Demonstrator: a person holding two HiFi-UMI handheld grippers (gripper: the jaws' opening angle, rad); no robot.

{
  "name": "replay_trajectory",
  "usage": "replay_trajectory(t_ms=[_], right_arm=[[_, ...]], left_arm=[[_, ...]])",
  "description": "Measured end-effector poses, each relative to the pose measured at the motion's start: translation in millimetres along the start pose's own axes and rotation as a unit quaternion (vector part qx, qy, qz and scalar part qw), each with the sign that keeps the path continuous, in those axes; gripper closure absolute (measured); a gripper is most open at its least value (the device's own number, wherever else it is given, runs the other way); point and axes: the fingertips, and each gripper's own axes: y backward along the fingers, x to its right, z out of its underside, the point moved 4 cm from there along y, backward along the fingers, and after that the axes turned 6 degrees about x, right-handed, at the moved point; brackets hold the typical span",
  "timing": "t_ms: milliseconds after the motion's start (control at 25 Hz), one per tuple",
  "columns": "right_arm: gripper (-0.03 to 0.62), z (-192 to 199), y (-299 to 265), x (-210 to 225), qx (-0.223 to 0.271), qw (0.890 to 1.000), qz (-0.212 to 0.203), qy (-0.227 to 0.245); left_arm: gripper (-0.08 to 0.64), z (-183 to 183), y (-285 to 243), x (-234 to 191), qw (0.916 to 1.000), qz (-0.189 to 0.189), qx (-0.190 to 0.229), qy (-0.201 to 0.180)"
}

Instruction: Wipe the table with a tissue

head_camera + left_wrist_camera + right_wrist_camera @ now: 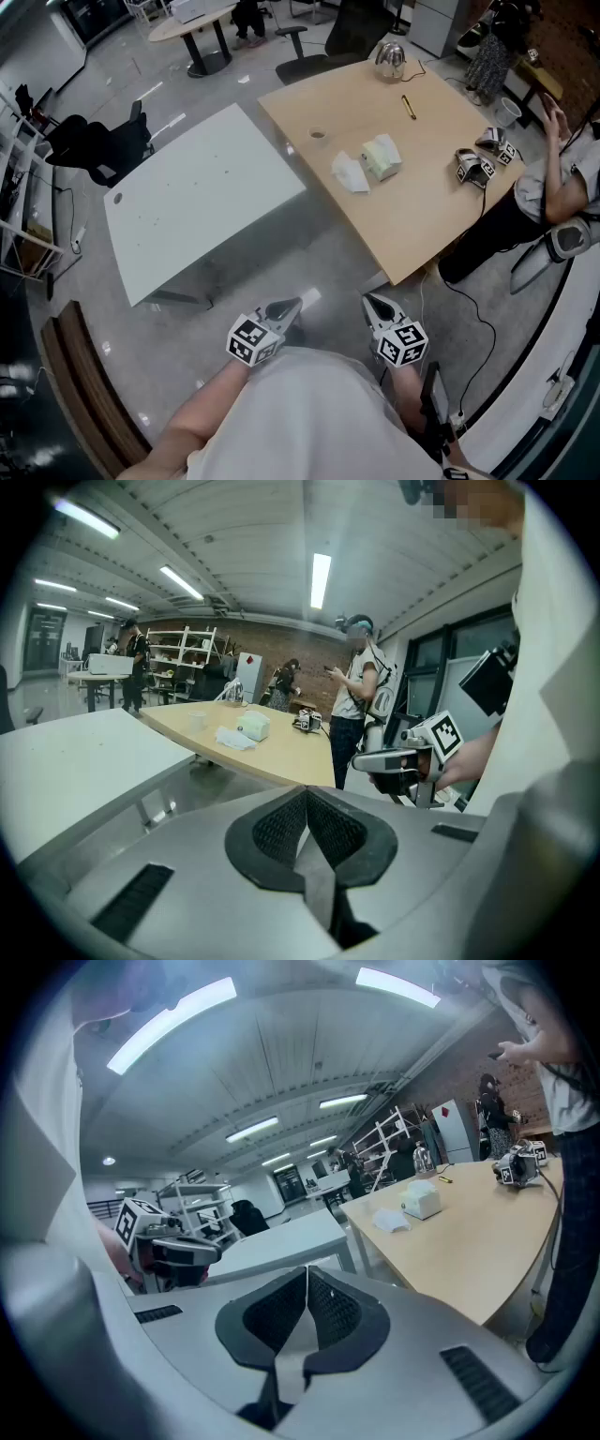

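Person wearing the rig is standing on the grey floor, well back from both tables, holding the left gripper (pixel 292 306) and the right gripper (pixel 373 302) side by side close to the body, both tipping a little downward. Each gripper's jaws are sitting pressed together, pad against pad, with nothing between them. The tissue (pixel 350 172), white and crumpled, is lying on the wooden table (pixel 412 225), just beside a pale tissue box (pixel 382 157) and well apart from either gripper. A white table (pixel 187 206) is standing to the left of the wooden one, their corners near each other. Toward the right edge of the wooden top a spare pair of grippers (pixel 480 161) is resting, with a second person (pixel 553 178) standing next to it. A pen (pixel 409 106) and a shiny metal pot (pixel 391 59) are sitting near the far end.
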Motion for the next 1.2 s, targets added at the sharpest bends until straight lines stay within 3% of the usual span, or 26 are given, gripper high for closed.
replay_trajectory(t_ms=[280, 640, 840, 1200], right_arm=[[0.574, -20.6, -59.0, -0.7, -0.005, 1.000, -0.001, 0.016], [0.574, -71.3, -146.5, 9.1, -0.008, 0.998, 0.017, 0.056], [0.574, -80.0, -165.7, -4.9, -0.011, 0.997, 0.056, 0.056], [0.574, -94.6, -197.0, -4.3, -0.018, 0.996, 0.061, 0.062]], left_arm=[[0.552, -11.1, -15.9, -62.1, 0.9999, 0.010, 0.006, 0.006], [0.552, -50.7, -26.5, -146.4, 0.9990, 0.027, 0.037, -0.003], [0.552, -62.0, -22.4, -167.2, 0.9962, 0.080, 0.031, -0.017], [0.552, -73.6, -31.4, -194.3, 0.9947, 0.092, 0.045, 0.001]])
